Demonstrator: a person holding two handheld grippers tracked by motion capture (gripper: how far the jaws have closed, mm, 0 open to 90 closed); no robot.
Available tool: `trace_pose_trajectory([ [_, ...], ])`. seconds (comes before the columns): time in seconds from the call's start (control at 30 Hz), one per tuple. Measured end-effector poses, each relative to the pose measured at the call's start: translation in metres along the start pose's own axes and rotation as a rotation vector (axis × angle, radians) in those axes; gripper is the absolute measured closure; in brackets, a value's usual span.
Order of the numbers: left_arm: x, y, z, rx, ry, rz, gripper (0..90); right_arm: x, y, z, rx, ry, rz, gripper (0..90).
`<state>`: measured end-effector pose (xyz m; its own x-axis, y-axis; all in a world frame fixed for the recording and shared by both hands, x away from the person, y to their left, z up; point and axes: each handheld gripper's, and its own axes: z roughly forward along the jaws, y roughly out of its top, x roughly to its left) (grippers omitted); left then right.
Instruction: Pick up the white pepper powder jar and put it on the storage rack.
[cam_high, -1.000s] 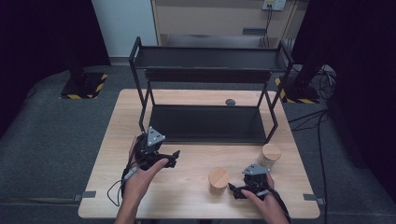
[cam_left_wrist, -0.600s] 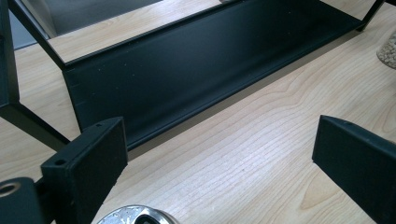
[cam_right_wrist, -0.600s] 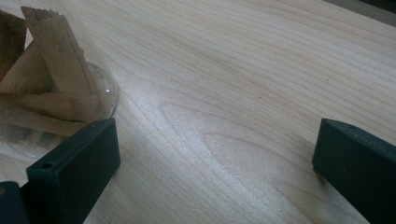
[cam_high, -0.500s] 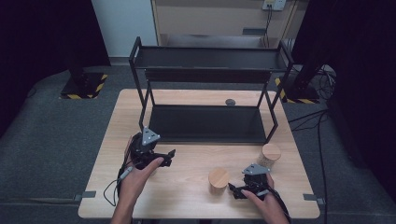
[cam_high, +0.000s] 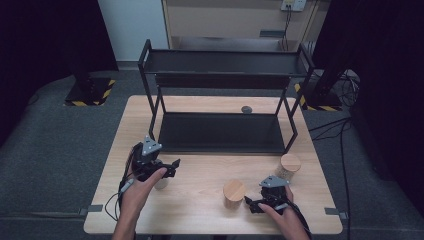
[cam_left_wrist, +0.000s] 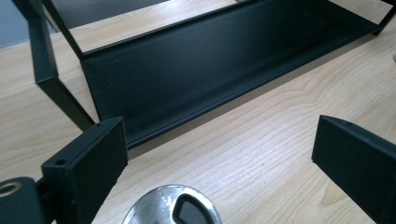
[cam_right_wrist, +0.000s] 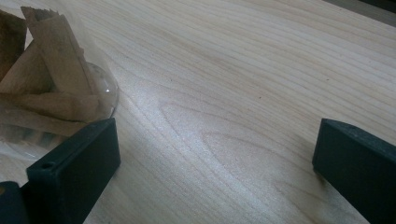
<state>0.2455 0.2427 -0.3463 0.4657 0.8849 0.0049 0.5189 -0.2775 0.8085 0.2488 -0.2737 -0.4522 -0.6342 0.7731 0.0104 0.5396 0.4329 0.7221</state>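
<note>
Left gripper view shows a metal-lidded jar (cam_left_wrist: 172, 206) at the table's near left, just under the left gripper (cam_left_wrist: 219, 154), whose jaws stand wide apart with nothing between them. The right gripper (cam_right_wrist: 215, 163), equally open and empty, rests beside a glass jar of paper packets (cam_right_wrist: 46, 88). I judge that descending off-centre could tip the small jar toward the black shelf rack (cam_left_wrist: 224, 70).

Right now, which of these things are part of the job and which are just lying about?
In the job:
left gripper, jaws open above a metal-lidded container
right gripper, jaws open beside a glass jar

Just there:
second jar
black shelf rack
small dark disc
wooden table
</note>
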Motion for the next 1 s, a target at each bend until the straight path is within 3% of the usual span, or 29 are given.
trace_pose_trajectory([
  [0.53, 0.009, -0.018, 0.006, 0.016, 0.011, -0.005, 2.2, 0.000, 0.000, 0.000, 0.000, 0.000, 0.000, 0.7],
  [1.0, 0.011, -0.034, 0.013, 0.034, 0.030, 0.014, 2.3, 0.000, 0.000, 0.000, 0.000, 0.000, 0.000, 0.7],
])
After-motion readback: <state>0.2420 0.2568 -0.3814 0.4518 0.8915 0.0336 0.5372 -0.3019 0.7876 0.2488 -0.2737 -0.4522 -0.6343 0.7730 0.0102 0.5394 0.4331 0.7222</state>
